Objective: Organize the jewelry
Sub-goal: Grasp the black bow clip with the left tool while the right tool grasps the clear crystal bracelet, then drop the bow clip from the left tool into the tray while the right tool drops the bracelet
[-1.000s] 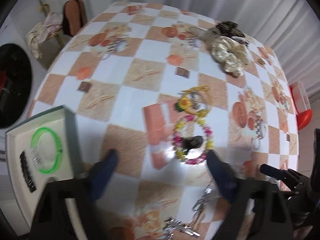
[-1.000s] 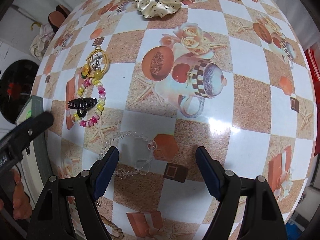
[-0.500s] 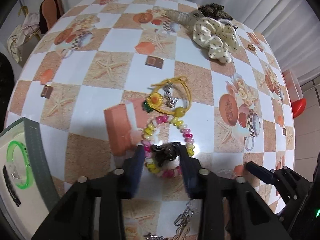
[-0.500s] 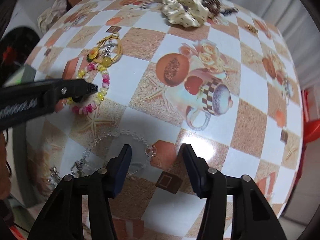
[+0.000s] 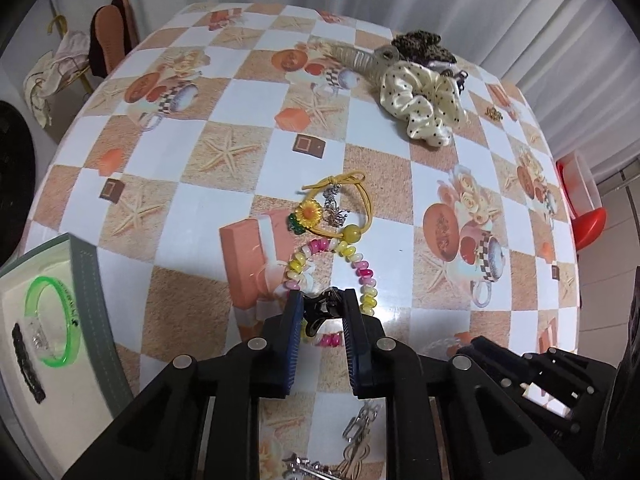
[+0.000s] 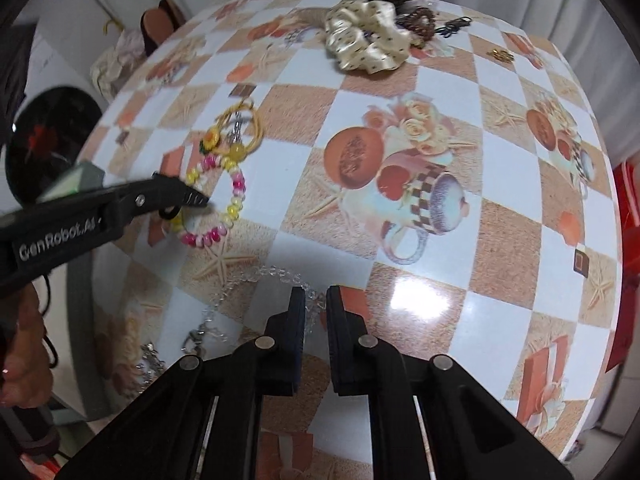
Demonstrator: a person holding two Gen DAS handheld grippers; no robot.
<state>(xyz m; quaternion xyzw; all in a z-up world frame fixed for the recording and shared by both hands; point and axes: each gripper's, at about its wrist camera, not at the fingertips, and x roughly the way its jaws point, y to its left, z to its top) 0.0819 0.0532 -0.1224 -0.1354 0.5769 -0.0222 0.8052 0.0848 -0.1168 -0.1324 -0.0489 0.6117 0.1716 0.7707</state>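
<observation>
My left gripper [image 5: 322, 304] is shut on a black hair clip [image 5: 320, 309] that sits inside a pink and yellow bead bracelet [image 5: 362, 270] on the table. A yellow cord bracelet with a sunflower [image 5: 310, 213] lies just beyond it. My right gripper [image 6: 316, 306] is shut on a clear bead chain [image 6: 276, 272] near the table's front. The left gripper also shows in the right wrist view [image 6: 192, 196], over the bead bracelet [image 6: 234, 204]. A white jewelry tray [image 5: 16, 304] at the left holds a green bangle [image 5: 50, 322] and a black strip.
A cream dotted scrunchie [image 5: 424, 100] and dark hair ties [image 5: 424, 46] lie at the far side of the checked table [image 5: 160, 300]. Silver clasps and keys [image 5: 356, 432] lie near the front edge. A red stool [image 5: 584, 212] stands to the right.
Both grippers have closed from wide open. The left one closed on the black clip inside the bead bracelet; the right one closed on the clear bead chain.
</observation>
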